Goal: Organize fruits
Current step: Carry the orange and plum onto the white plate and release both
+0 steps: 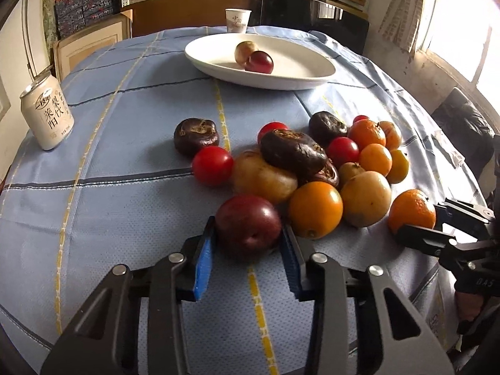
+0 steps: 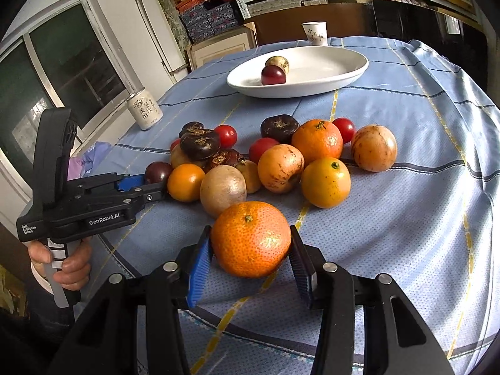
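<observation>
Left gripper (image 1: pixel 248 243) closed around dark red plum (image 1: pixel 248 226); right gripper (image 2: pixel 250 250) clamped on tangerine (image 2: pixel 251 239). Fruit pile (image 2: pixel 281 165) crowding behind on surface (image 1: pixel 109 203). White plate (image 1: pixel 300 72) beyond, 2 fruits inside; can (image 1: pixel 47 114) at left.

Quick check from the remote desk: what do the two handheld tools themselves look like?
Both tools, left tool and right tool, have matte black linked arms with silver rivets and ribbed blue pads. The left's black body carries white "GenRobot.AI" lettering, held in a bare hand.
</observation>
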`<state>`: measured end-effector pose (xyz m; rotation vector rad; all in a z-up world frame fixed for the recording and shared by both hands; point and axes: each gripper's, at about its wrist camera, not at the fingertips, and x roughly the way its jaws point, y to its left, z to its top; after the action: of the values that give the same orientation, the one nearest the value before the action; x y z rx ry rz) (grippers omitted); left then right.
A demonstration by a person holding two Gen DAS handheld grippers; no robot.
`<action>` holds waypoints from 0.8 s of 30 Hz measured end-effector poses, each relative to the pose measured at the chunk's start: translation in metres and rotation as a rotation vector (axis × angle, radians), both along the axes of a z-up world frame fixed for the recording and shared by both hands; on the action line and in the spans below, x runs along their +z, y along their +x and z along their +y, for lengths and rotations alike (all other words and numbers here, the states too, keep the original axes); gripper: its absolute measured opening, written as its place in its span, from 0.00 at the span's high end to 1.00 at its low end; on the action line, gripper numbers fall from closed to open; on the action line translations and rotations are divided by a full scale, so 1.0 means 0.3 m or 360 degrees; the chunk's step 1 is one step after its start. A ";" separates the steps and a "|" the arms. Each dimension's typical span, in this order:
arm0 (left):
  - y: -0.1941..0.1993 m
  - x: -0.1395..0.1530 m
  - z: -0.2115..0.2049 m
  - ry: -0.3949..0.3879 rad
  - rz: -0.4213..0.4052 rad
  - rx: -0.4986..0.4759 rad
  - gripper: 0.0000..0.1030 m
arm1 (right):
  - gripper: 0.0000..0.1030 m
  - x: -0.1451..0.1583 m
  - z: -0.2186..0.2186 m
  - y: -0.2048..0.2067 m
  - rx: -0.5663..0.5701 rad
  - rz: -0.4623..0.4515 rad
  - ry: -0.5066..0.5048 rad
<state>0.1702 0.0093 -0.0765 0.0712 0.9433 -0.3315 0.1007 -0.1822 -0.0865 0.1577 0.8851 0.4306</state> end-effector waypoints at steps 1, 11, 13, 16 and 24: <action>-0.001 0.000 0.001 -0.0003 -0.0001 0.0001 0.63 | 0.54 -0.001 0.000 0.001 0.0001 0.0000 0.0002; -0.017 0.077 0.028 -0.0061 -0.0057 0.0013 0.64 | 0.54 0.073 -0.002 -0.003 0.0033 -0.0052 0.0039; -0.005 0.130 0.026 -0.0081 -0.0083 -0.0029 0.64 | 0.54 0.146 -0.007 0.021 0.0106 -0.0097 0.0080; 0.068 0.233 0.019 -0.0131 -0.0117 -0.0086 0.64 | 0.54 0.233 -0.023 0.122 0.0111 -0.0127 0.0088; 0.509 0.304 -0.072 -0.0089 -0.0054 -0.0017 0.64 | 0.54 0.237 -0.057 0.538 -0.0150 -0.0106 -0.0037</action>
<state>0.3228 -0.0123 0.0146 0.0307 0.8998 -0.3655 0.2622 -0.1993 -0.0153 0.1624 0.8135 0.3355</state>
